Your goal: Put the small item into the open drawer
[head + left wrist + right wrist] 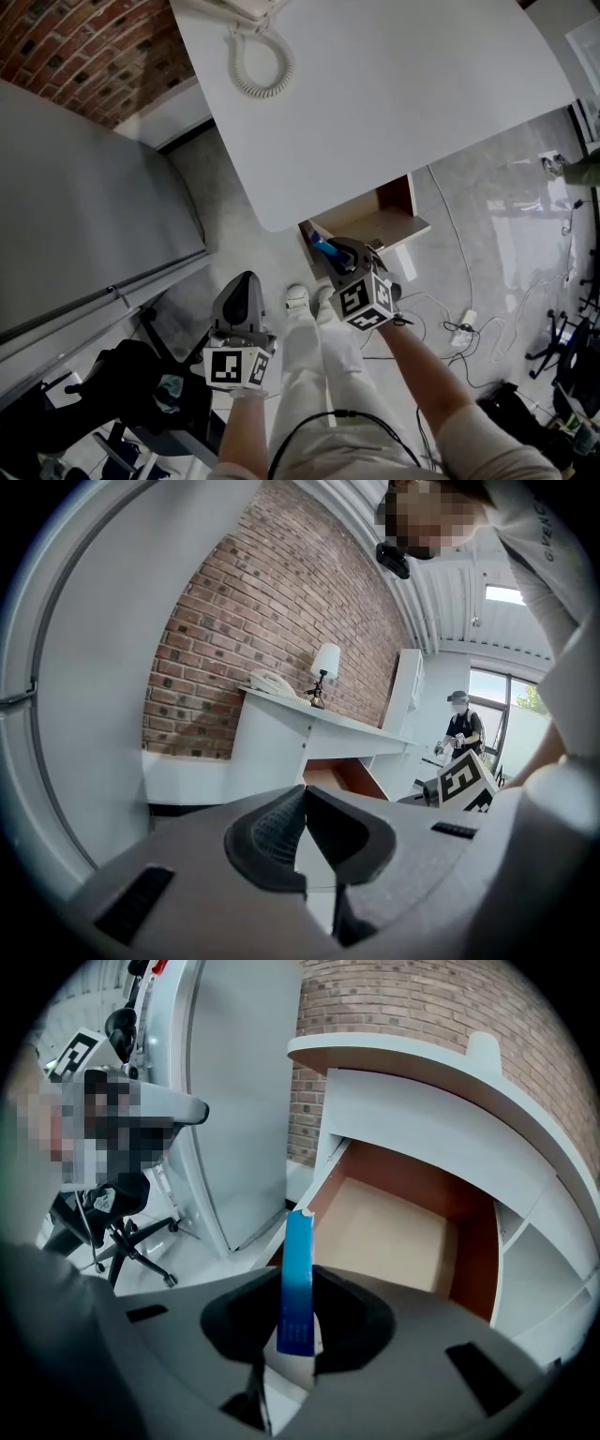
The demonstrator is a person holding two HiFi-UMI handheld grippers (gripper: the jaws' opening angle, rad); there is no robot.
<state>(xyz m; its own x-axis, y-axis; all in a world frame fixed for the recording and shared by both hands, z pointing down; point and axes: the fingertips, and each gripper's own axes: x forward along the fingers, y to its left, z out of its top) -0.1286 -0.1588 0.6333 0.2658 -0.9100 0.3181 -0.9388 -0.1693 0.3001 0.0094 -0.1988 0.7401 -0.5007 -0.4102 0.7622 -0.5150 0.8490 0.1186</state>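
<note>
Your right gripper [345, 255], clamped on the slim blue packet [297, 1279], hangs just above the open drawer [394, 1232]. Your left gripper [305, 803] waits closed and empty. The likely next move is to lower the packet in and release it.

Lighting: even, bright daylight; window [511, 696] glare beyond left claw [305, 794]. Fisheye bend, dark corners in both gripper views. Right claw [298, 1277] body soft; blue packet [297, 1246] between its jaws sharp.
</note>
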